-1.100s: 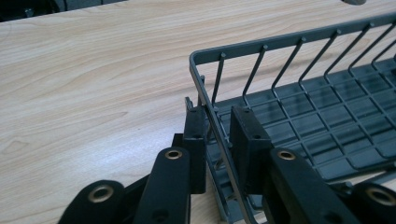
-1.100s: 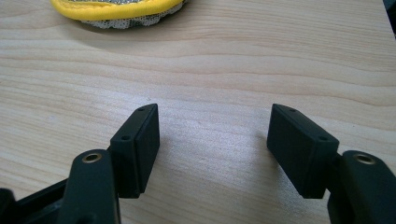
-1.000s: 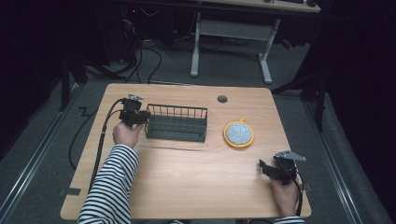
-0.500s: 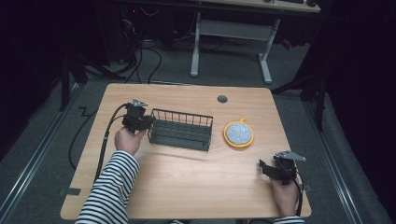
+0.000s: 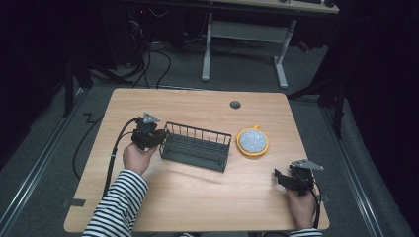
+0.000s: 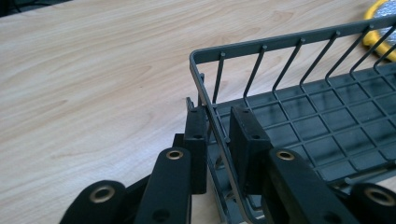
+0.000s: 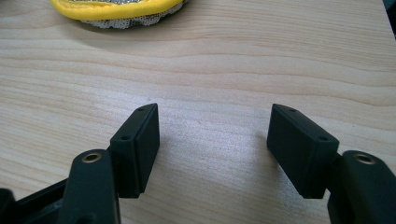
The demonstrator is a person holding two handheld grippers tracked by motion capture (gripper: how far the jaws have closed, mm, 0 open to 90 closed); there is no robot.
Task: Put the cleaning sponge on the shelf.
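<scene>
Left gripper [image 6: 218, 135] straddles wire basket [image 6: 299, 112] rim (unclear overhead); right gripper [image 7: 212, 140] spread.

The right gripper [image 7: 212, 140], its two black jaws spread wide, is held low over a bare light wooden tabletop [image 7: 224, 70]; a round yellow-rimmed scouring pad [image 7: 116, 11] is seen ahead, to the left.
</scene>
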